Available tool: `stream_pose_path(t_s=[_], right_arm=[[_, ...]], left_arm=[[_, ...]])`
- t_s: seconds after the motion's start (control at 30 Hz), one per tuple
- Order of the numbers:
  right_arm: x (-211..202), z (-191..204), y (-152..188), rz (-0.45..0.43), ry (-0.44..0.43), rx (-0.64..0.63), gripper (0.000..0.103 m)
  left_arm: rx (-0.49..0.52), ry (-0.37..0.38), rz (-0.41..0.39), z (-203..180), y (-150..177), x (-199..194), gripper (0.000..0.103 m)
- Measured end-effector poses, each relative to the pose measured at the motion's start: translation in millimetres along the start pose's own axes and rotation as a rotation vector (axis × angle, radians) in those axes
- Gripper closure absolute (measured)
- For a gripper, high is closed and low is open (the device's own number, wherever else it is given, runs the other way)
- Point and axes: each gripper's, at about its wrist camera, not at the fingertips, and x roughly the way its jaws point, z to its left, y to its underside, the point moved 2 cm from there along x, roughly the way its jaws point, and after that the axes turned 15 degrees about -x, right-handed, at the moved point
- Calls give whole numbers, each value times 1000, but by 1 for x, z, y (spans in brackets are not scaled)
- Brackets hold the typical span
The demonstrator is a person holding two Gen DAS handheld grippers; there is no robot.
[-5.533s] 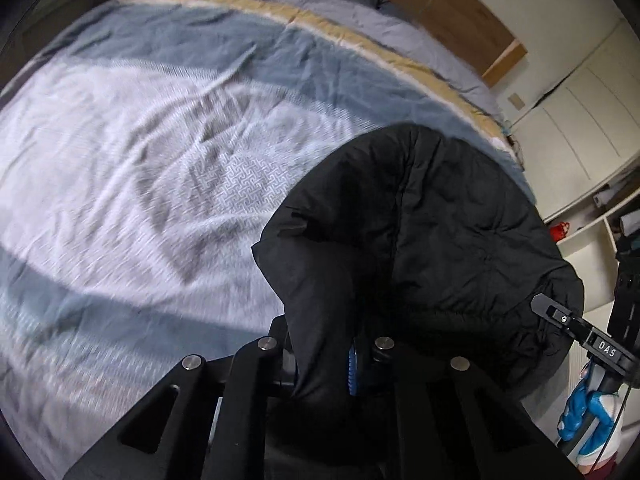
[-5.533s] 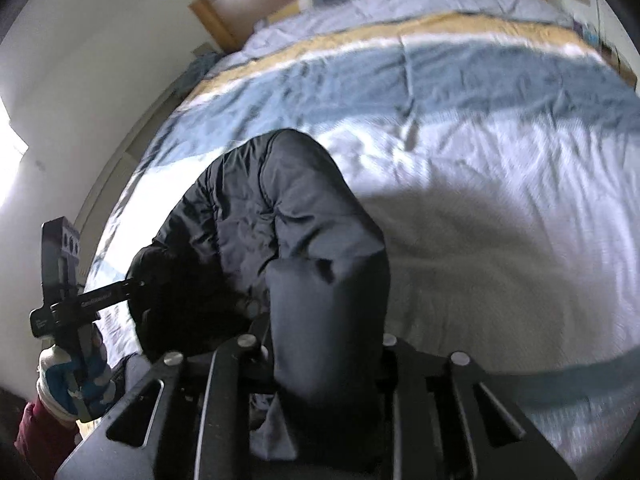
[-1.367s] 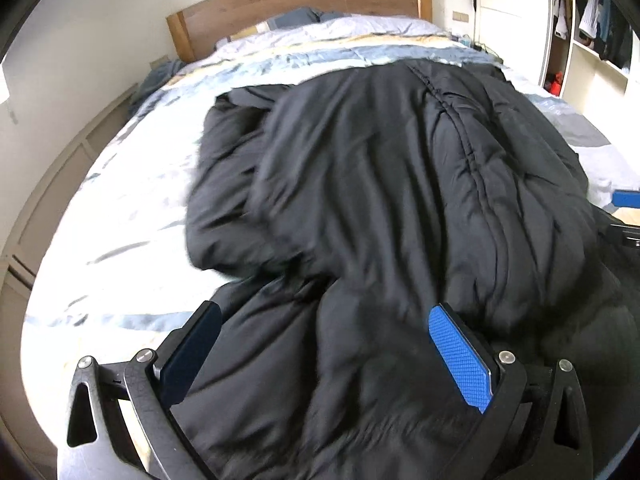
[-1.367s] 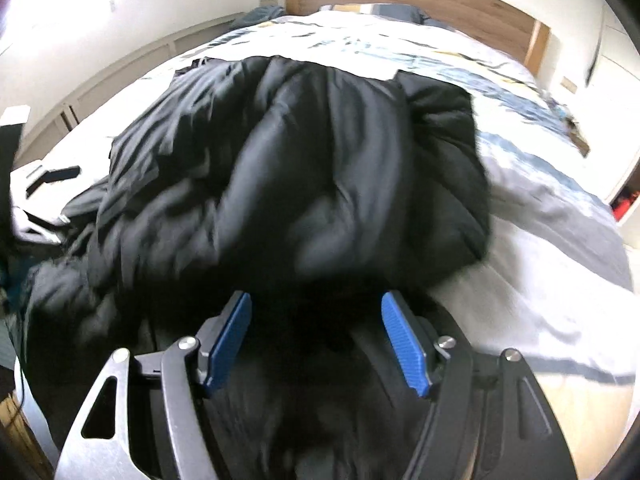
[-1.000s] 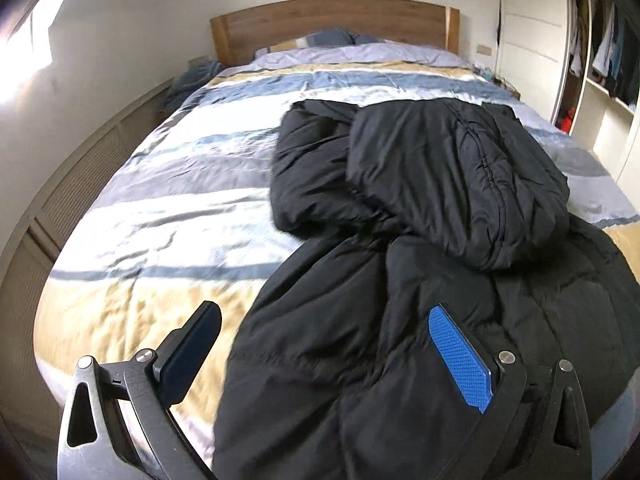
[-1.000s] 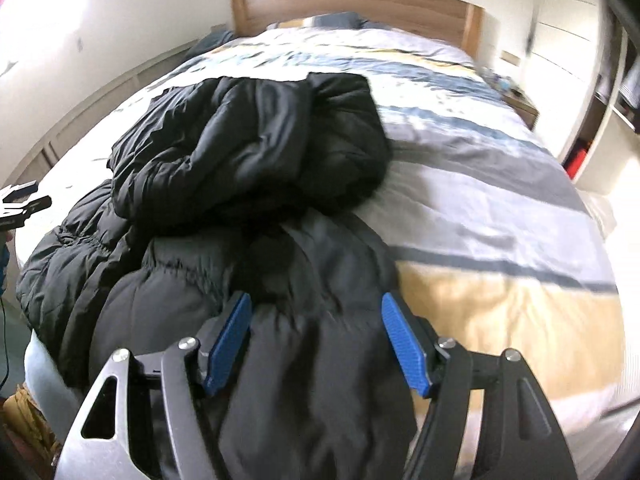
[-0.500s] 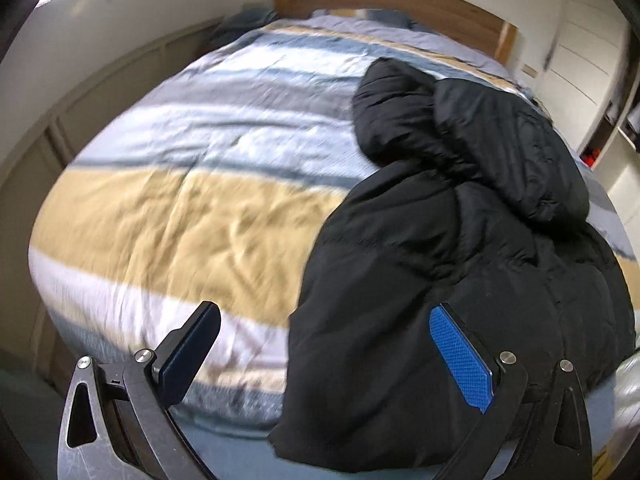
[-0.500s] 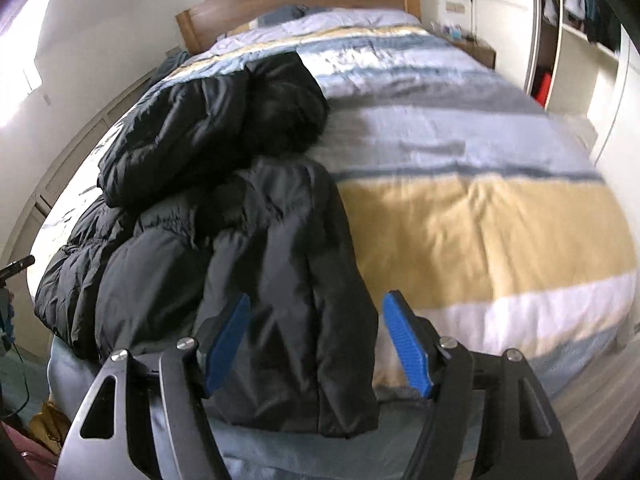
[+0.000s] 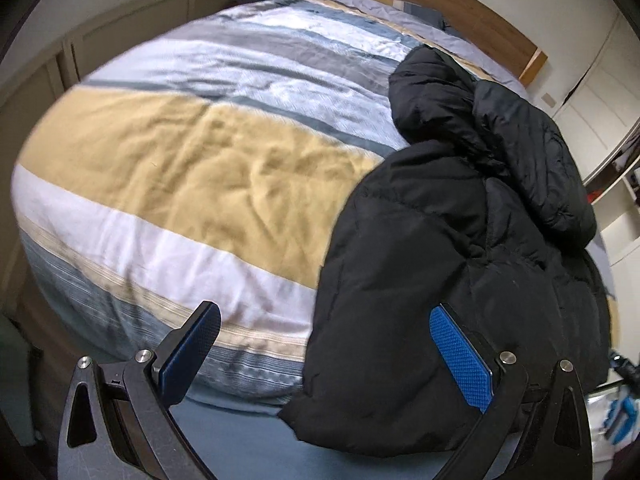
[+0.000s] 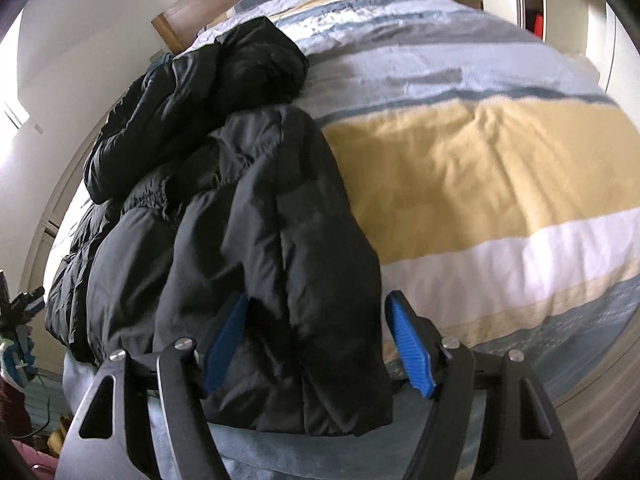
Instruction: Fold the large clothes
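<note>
A large black puffer jacket (image 9: 460, 248) lies in a heap on the striped bed (image 9: 192, 152), its lower part hanging over the foot edge. In the left wrist view it is at the right; in the right wrist view the jacket (image 10: 248, 200) is at the left and centre. My left gripper (image 9: 324, 352) is open and empty, in front of the foot of the bed, its right pad over the jacket's hem. My right gripper (image 10: 316, 344) is open, its blue pads either side of the jacket's hanging hem without closing on it.
A wooden headboard (image 9: 440, 4) with pillows stands at the far end. White wardrobe doors and open shelves (image 9: 592, 112) stand to the right of the bed. Panelled wall (image 9: 120, 20) runs along the left. Floor shows below the bed's foot edge.
Both grippers let go of the jacket, which dropped onto the bed. Both then pulled back toward the foot of the bed and lower, the left swinging left and the right swinging right.
</note>
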Motion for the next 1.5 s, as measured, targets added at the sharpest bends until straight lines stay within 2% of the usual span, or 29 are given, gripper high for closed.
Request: stream_pose_path(t_s=[0.23, 0.3, 0.4, 0.57, 0.7, 0.77, 0.8, 0.83, 0.87, 0.93, 1.0, 1.13, 1.23, 1.37, 1.4, 1.5], right_arm=[[17, -5, 14, 24, -91, 57, 29], [21, -6, 18, 35, -124, 73, 28], [27, -3, 25, 52, -174, 88, 28], [30, 3, 25, 48, -219, 105, 28], [30, 7, 25, 46, -256, 137, 28], [30, 8, 25, 44, -276, 145, 29], [31, 9, 26, 45, -282, 143, 31], [31, 9, 26, 45, -291, 138, 36], [31, 13, 25, 44, -298, 133, 40], [28, 20, 23, 28, -325, 118, 68], [25, 28, 18, 4, -348, 93, 81], [13, 52, -3, -57, -396, 27, 87], [-4, 69, -26, -131, -437, -16, 88], [-32, 79, -63, -250, -484, -40, 89], [-39, 78, -75, -283, -495, -39, 89], [-58, 70, -108, -395, -543, -1, 89]], left_arm=[[-141, 92, 81, 22, 10, 28, 1], [-184, 145, 123, 29, 18, 36, 1], [-221, 220, 188, 30, 29, 45, 1], [-243, 290, 226, 20, 34, 47, 1], [-231, 255, 242, 8, 35, 45, 17], [-231, 255, 246, 6, 35, 44, 27], [-229, 258, 248, 4, 36, 42, 37], [-229, 260, 249, 4, 36, 40, 49], [-231, 267, 252, 2, 37, 38, 56], [-218, 273, 254, -3, 38, 33, 79], [-165, 250, 237, -18, 39, 25, 89], [-84, 273, 221, -52, 35, 5, 94], [-43, 331, 191, -81, 21, -21, 95], [-34, 433, 151, -107, -8, -55, 95], [-39, 481, 135, -115, -22, -65, 95], [-100, 580, 112, -123, -56, -79, 95]])
